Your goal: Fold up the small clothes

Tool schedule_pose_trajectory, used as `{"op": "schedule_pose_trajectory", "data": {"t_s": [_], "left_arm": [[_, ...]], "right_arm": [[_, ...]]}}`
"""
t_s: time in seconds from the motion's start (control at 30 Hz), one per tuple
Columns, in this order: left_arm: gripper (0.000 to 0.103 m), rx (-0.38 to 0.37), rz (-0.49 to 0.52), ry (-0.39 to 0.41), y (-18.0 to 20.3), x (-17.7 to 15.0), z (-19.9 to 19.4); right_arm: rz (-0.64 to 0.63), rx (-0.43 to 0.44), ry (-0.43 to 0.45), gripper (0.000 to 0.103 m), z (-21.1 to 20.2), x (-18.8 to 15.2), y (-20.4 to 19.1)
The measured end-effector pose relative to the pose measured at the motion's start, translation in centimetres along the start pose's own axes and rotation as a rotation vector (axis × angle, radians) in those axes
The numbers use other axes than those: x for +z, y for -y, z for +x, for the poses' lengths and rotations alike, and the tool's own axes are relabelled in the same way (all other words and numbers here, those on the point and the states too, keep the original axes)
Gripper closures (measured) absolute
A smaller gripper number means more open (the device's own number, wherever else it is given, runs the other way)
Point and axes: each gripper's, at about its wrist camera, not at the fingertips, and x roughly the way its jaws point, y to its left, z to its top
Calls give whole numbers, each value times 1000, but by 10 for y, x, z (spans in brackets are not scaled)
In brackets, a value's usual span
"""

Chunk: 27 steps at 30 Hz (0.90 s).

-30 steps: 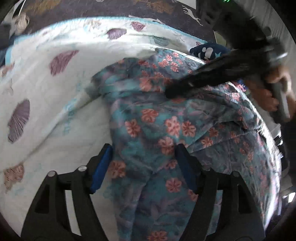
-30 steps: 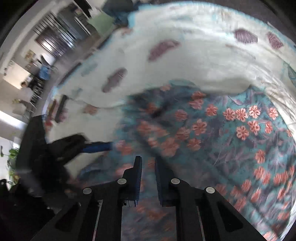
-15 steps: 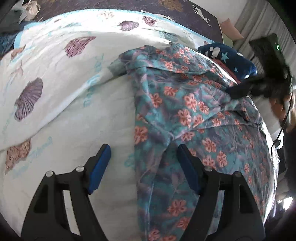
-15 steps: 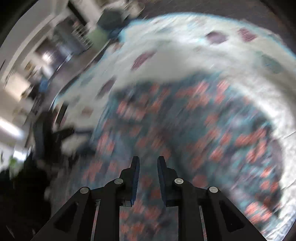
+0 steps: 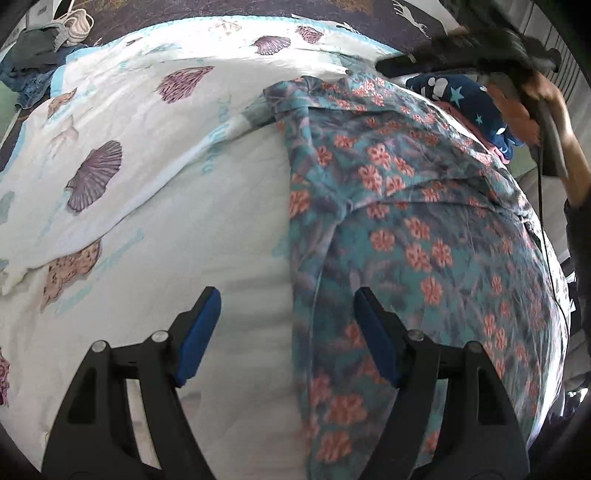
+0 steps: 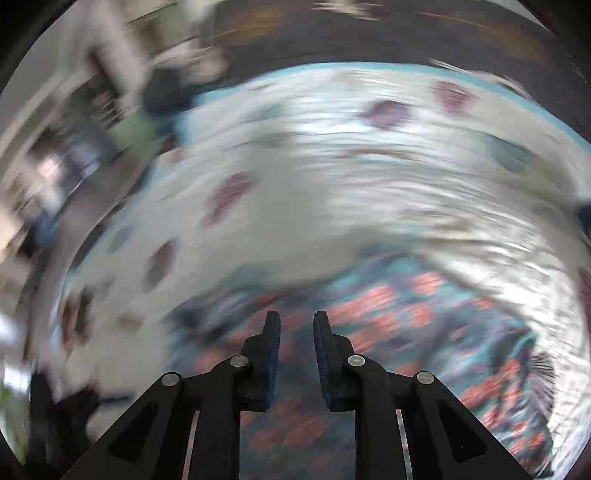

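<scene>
Teal floral garment, printed with coral blossoms, lies spread on the white seashell-print bedsheet, occupying the right half of the left wrist view. Its left edge runs roughly straight from the far collar end down toward the camera, with a fold ridge crossing the middle.

Left tongs stand wide open above the sheet, blue pads apart; the left pad is over bare sheet, the right pad over the garment's left margin. Nothing is held between them.

Right tongs show their blue pads close together with a narrow gap between, and no cloth is seen in that gap. The right wrist view is heavily motion-blurred; the floral cloth sits beneath and ahead of the tongs, the sheet beyond.

In the left wrist view, the right tongs appear blurred at the upper right, held by the person's right hand, above the garment's far corner. A navy star-print garment lies just beyond the floral one. A dark patterned rug borders the bed; a pile of clothes lies at upper left.
</scene>
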Motion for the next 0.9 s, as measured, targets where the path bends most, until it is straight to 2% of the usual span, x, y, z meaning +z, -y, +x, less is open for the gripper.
{"op": "schedule_pose_trajectory", "data": {"t_s": [0.07, 0.13, 0.2, 0.27, 0.33, 0.4, 0.47, 0.5, 0.53, 0.6, 0.7, 0.73, 0.77, 0.8, 0.83, 0.9], "left_arm": [[28, -5, -6, 2, -1, -3, -2], [28, -3, -6, 0, 1, -6, 0], [27, -4, -14, -1, 3, -11, 1], [27, -13, -31, -1, 2, -16, 1], [27, -27, -50, -6, -2, -19, -1], [27, -35, -59, -8, -3, -23, -3], [27, -43, -62, -8, -5, -27, -5], [27, -48, -64, -10, -5, -30, -4], [27, -53, -70, -9, -5, -32, -4], [27, -65, -86, -8, -7, -36, -4], [27, -74, -85, -17, -5, -43, -9], [28, -73, -77, -20, -4, -45, -11], [28, -75, -68, -24, -2, -48, -13], [28, -79, -64, -26, 0, -51, -15], [31, -86, -61, -28, 2, -54, -17], [37, -108, -64, -28, 4, -59, -20]], "right_arm": [[-176, -1, -97, 82, 20, -10, -42], [-268, -16, -173, 82, 53, -12, -70], [-239, -44, -188, 83, 80, -2, -79], [-162, -52, -145, 84, 100, 22, -79], [-41, -55, -102, 85, 101, 40, -60], [58, -42, -146, 89, 113, 52, -43], [42, -75, -150, 93, 112, 56, -42], [25, -110, -109, 93, 104, 56, -44], [12, -185, -31, 93, 91, 55, -47], [44, -154, 45, 91, 75, 60, -38], [80, -96, 62, 90, 55, 61, -36], [38, -63, 36, 89, 52, 59, -43], [-10, -35, -15, 84, 53, 57, -50], [-85, -13, -99, 78, 60, 50, -65], [-183, -17, -185, 75, 72, 40, -81], [-327, -75, -271, 75, 98, 24, -105]]}}
